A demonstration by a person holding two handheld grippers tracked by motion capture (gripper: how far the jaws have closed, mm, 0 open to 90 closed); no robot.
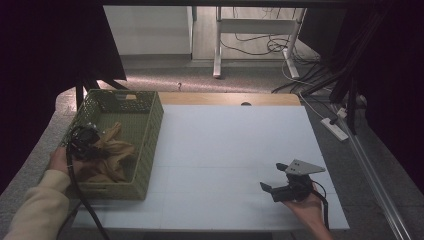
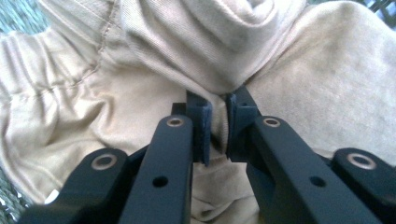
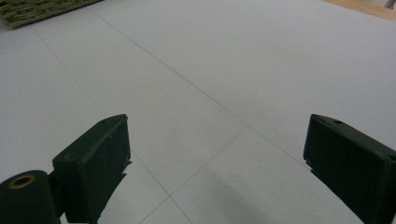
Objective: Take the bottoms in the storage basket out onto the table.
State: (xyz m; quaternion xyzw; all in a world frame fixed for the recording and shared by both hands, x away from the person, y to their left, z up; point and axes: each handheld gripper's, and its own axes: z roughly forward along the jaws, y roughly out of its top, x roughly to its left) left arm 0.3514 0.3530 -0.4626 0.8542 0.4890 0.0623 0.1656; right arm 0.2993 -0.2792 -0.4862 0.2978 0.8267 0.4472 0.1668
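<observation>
Inside the green basket at the table's left, the left gripper pinches a fold of tan cloth. Far right, the right gripper hovers, its 2 jaws wide apart over the white tabletop.

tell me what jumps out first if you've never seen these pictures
A crumpled tan cloth in the green basket at the table's left edge, with the left gripper shut on a fold of it. On the bare white table, near the right front corner, the right gripper has its jaws wide open.
</observation>
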